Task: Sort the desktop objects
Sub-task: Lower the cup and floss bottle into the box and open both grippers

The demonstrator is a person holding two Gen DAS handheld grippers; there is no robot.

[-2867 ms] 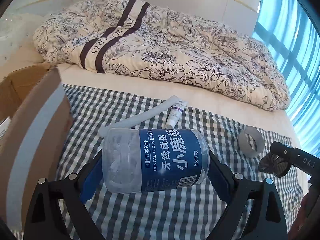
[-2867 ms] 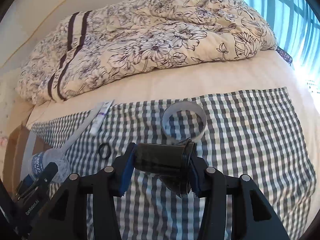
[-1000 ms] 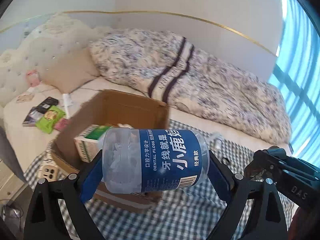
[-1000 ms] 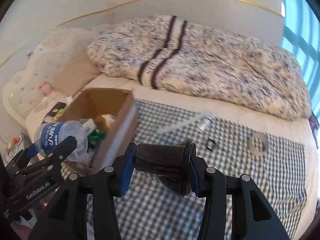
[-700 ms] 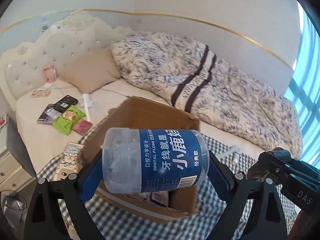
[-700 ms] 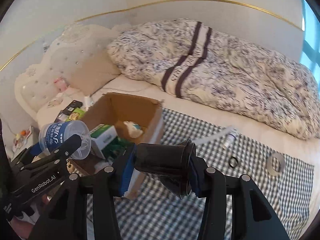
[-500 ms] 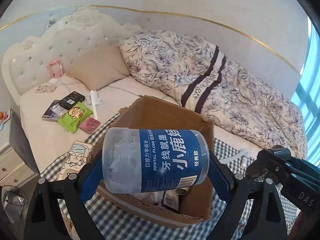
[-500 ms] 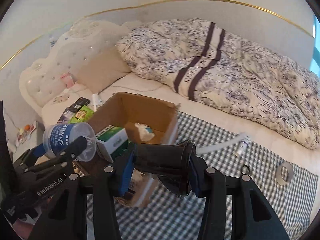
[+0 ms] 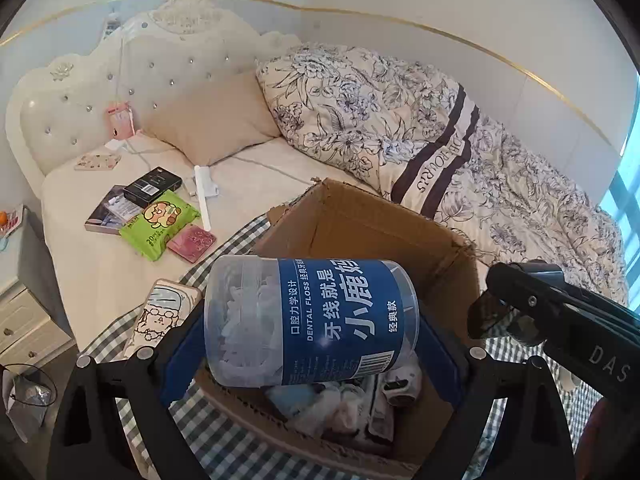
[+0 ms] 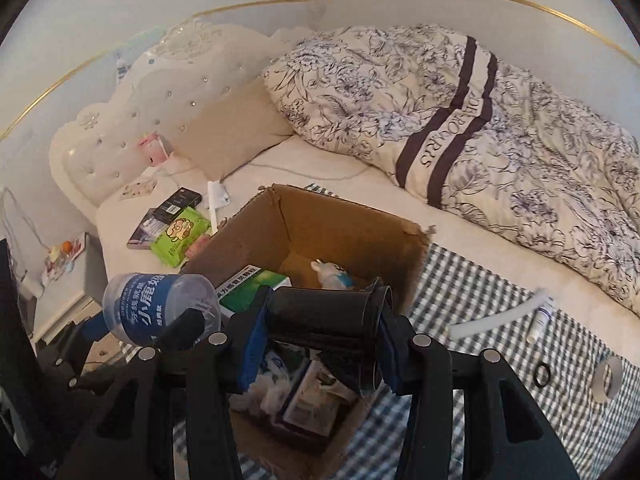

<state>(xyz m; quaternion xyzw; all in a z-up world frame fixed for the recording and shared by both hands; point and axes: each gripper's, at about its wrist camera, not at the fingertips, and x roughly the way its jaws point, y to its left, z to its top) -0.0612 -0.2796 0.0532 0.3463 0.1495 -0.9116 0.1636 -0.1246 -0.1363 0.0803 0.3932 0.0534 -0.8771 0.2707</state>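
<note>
Left gripper (image 9: pixel 310 322) fingers are clamping a dental floss jar (image 9: pixel 308 320) above the cardboard box (image 9: pixel 360 220); right gripper (image 10: pixel 320 322) fingers are gripping a black cylinder (image 10: pixel 324 316).

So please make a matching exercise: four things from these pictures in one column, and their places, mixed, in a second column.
Things:
1. dental floss jar
2. black cylinder
3. tape roll
4. green snack packet

Places:
A. on the checked cloth
B. in the right gripper
C. on the bare mattress near the pillow
D. in the left gripper

Pairs: 1-D, 2-B, 3-A, 4-C
</note>
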